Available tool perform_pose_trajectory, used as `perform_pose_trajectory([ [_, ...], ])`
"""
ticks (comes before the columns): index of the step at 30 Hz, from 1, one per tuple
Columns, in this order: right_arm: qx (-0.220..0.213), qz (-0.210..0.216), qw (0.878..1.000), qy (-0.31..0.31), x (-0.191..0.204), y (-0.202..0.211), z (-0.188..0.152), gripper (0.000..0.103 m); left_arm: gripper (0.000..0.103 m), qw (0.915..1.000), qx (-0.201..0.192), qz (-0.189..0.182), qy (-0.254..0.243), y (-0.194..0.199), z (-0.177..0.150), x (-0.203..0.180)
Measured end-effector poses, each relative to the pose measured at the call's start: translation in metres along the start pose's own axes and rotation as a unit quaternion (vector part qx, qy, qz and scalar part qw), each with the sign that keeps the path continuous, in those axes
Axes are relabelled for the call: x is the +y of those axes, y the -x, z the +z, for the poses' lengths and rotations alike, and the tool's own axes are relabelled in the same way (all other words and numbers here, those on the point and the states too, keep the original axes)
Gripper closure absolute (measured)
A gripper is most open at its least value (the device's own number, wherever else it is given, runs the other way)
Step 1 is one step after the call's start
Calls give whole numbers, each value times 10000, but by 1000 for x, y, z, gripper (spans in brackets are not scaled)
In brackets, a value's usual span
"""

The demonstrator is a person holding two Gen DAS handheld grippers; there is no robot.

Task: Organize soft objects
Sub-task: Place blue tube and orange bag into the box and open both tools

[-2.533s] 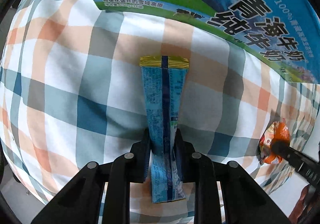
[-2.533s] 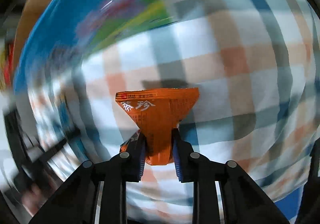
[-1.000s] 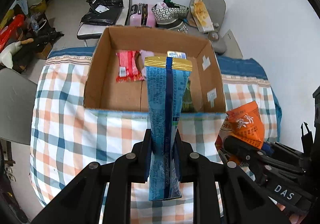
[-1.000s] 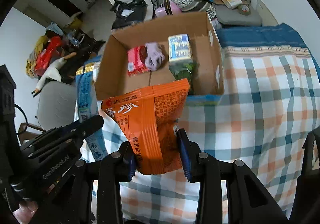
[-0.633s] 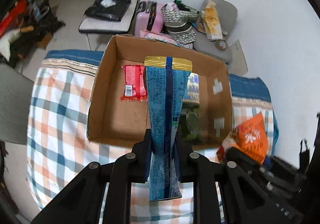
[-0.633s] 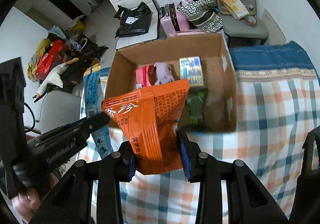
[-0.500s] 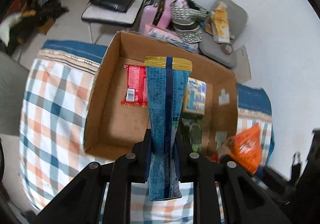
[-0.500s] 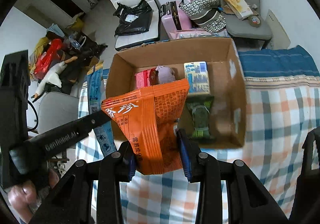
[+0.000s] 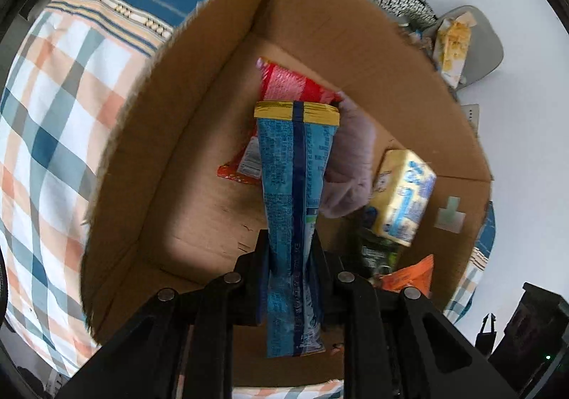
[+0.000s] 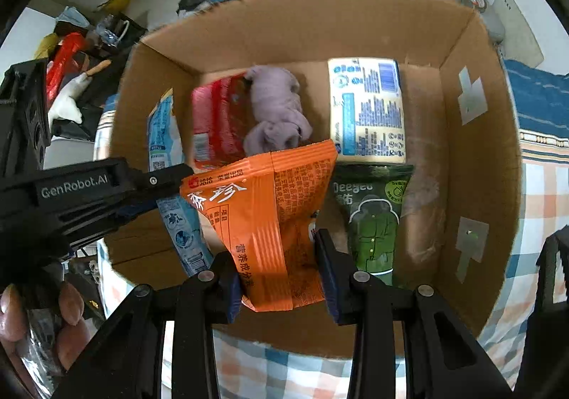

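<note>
Inside the cardboard box (image 10: 473,185), left tongs (image 9: 290,256) clamp blue packet (image 9: 297,185), right tongs (image 10: 279,264) orange packet (image 10: 263,207).

**Handheld gripper hardware and operator's hand**

Right gripper (image 10: 281,267): matte black angular fingers, each linkage arm fixed by round silver screws; blue pads line the inner finger faces. Left gripper (image 9: 291,256): identical black build and screws, its side printed "GenRobot.AI" in white. Operator's hand (image 10: 42,320): bare skin, short fingernails.
</note>
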State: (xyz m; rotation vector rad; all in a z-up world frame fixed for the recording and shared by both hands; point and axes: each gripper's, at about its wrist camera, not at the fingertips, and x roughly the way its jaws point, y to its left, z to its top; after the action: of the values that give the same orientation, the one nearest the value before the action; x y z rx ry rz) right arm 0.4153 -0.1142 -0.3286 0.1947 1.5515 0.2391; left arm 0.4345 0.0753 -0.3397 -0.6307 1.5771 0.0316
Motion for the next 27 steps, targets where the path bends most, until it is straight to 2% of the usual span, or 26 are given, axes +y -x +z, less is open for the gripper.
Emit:
perform_pose_trajectory([
  [3,92,-28,9999,-34,-5,-13,3,64,85,9999,108,22,16,-9,1,3],
  [8,228,-28,9997,-56,-7,-30,9,64,76,9994,254,232,-81,-18,-2,0],
  [13,309,-147,9994,-10,-4,-37,11,62,68,9991,118,385,-158,-10,-6,0],
  [15,289,-239,9993,33,-3,-36,10,57,63,9987,1,438,-249,-4,-9,-1],
  [19,156,-309,9994,36,-3,-27,7,53,53,9953,-329,706,-568,11,-17,-9],
  [23,12,-381,9993,29,-4,-15,1,49,46,9864,-743,1040,-1032,28,-30,-21],
  [24,-44,-438,9990,20,-5,-11,0,45,44,9845,-818,1093,-1103,31,-32,-24],
  [27,-175,-607,9980,-3,-10,-2,-4,31,24,9753,-1125,1351,-1339,40,-41,-29],
])
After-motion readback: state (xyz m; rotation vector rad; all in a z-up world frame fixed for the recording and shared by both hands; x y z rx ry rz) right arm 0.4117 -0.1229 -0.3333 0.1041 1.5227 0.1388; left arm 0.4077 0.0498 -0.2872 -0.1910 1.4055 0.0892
